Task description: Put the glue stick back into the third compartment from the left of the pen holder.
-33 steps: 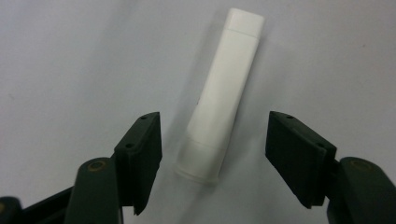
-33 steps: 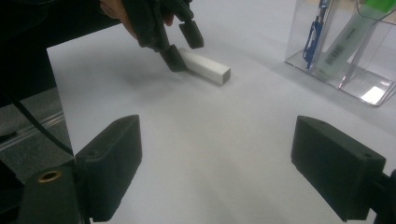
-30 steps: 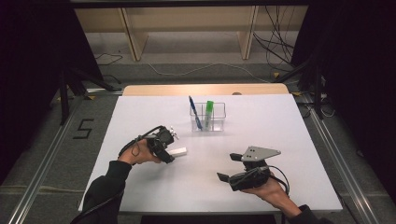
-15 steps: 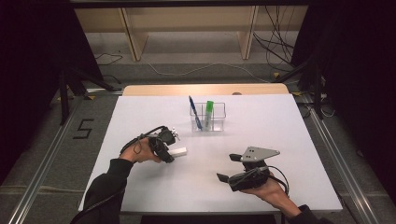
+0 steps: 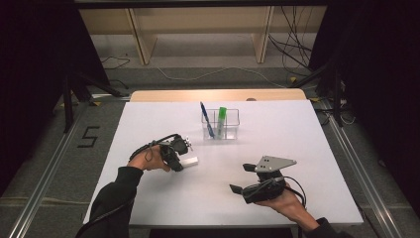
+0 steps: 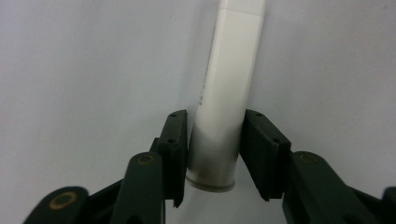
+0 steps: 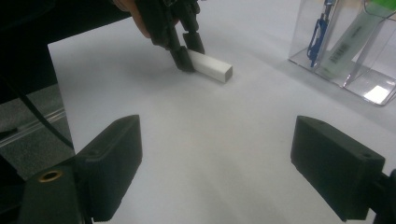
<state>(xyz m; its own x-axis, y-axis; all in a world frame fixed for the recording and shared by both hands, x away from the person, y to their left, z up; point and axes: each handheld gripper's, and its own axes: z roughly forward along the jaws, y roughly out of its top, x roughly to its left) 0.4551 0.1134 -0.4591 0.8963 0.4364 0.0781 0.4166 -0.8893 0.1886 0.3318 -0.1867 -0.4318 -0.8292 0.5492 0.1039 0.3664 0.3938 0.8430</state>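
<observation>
Left gripper [image 6: 212, 154] jaws have just been closing around the white tube-shaped marker [image 6: 224, 93]; contact cannot be told. Right gripper [image 7: 217, 163] is held wide, unladen; a firm squeeze and lift toward the clear plastic holder [image 5: 221, 130] seem called for.

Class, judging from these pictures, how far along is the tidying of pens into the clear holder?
Done: a blue pen and green marker stand in the holder. In hand: the left gripper has just been closing around the white tube lying on the table. Left: lifting it.

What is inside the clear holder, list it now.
The clear holder holds a blue pen and a green-capped marker, both upright. Its other compartments look empty; reflections hide parts of the floor.
</observation>
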